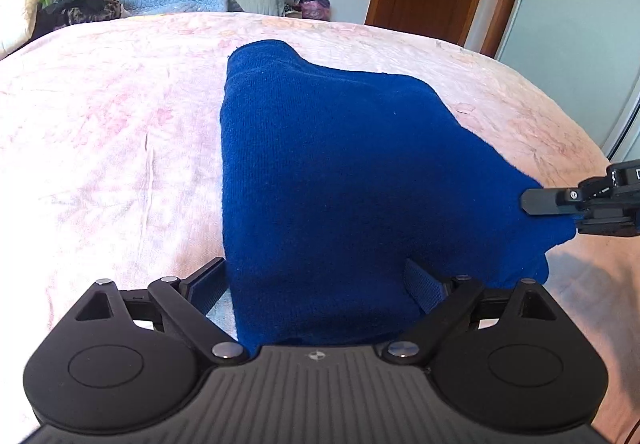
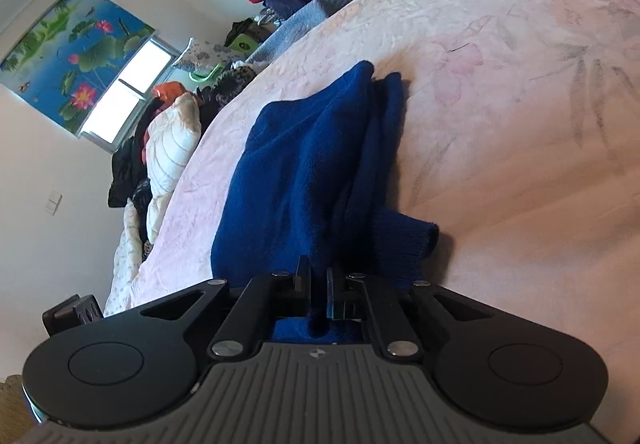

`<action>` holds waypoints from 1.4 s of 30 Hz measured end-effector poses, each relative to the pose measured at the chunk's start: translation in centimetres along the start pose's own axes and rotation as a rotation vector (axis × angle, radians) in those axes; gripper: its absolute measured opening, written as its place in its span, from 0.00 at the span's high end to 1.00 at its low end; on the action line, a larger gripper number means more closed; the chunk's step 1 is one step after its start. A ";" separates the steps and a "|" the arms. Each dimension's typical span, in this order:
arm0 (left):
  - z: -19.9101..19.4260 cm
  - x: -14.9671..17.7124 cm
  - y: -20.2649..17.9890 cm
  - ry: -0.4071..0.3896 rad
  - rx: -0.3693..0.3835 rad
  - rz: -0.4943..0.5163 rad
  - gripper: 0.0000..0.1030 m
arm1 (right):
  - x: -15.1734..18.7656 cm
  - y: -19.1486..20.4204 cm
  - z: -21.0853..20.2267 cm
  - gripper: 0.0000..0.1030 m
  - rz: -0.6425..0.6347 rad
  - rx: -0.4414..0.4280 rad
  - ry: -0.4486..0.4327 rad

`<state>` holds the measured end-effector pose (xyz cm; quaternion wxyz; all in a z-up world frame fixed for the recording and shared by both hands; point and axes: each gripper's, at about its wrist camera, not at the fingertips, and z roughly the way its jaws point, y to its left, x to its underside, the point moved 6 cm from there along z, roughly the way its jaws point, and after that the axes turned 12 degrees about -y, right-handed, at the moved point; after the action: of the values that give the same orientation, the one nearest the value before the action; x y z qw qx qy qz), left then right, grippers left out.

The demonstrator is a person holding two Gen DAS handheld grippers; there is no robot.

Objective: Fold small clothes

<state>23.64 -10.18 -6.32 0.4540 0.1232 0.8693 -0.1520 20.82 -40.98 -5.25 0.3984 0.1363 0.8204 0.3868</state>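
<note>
Blue sweater (image 1: 340,171) lying half-folded on pink bed (image 1: 100,131), mid-fold probably. Right claw (image 2: 318,284) pinching its near edge, left claw (image 1: 316,284) spread wide around the hem. Next: probably carrying that edge across, keeping it square.

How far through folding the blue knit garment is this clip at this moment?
Partway. Done: the blue garment already lies doubled in layers on the pink bedspread. In hand: the right tool is shut on its near edge, while the left tool stands open around the cloth. Left: a ribbed cuff sticks out, and the fold is not yet laid flat.
</note>
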 end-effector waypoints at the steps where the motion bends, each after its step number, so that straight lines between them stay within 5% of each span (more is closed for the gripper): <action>1: 0.0 0.0 -0.1 0.000 -0.003 0.007 0.08 | 0.2 -0.5 -0.2 0.92 0.012 0.009 0.005; 6: 0.3 0.2 -0.3 0.001 -0.010 0.027 0.06 | 1.9 -2.0 0.0 0.90 0.016 0.044 0.030; 11: 0.3 0.0 -0.1 0.012 -0.008 0.021 0.06 | -0.2 -1.0 -0.6 0.37 0.054 -0.022 0.024; 13: -0.2 -0.4 0.2 0.017 -0.009 -0.003 0.06 | -2.1 -1.0 -0.8 0.33 0.065 -0.036 -0.027; 16: -1.0 -1.1 1.4 0.013 0.085 -0.141 0.06 | -4.9 -1.9 0.7 0.33 0.058 -0.001 -0.035; 21: -0.3 -1.1 6.5 0.031 0.189 -0.543 0.06 | -7.6 -4.1 5.3 0.33 0.045 0.085 -0.003; 28: 0.6 -0.3 6.3 0.077 0.366 -0.700 0.07 | -9.8 -4.8 10.1 0.33 0.133 0.025 -0.006; 32: 0.9 -0.2 5.8 0.088 0.389 -0.712 0.08 | -10.1 -4.4 12.2 0.32 0.158 -0.011 0.011; 36: 1.7 0.5 6.3 0.169 0.348 -0.726 0.65 | -9.8 -3.3 13.4 0.38 0.112 -0.032 0.037; 37: 1.9 0.6 6.6 0.181 0.345 -0.741 0.68 | -9.6 -3.2 13.7 0.54 0.096 -0.028 0.053; 38: 2.1 0.4 6.8 0.193 0.355 -0.753 0.67 | -9.5 -3.3 13.8 0.68 0.087 -0.004 0.060; 41: 2.5 -0.9 7.5 0.203 0.350 -0.773 0.55 | -9.5 -4.2 13.7 0.68 0.141 -0.007 0.065; 42: 2.9 -1.6 7.6 0.217 0.371 -0.782 0.39 | -9.5 -4.5 13.5 0.67 0.175 -0.015 0.068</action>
<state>29.40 -4.35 -7.72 0.2388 -0.1202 0.8511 -0.4518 37.56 -41.93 -8.59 0.3361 0.1914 0.8154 0.4308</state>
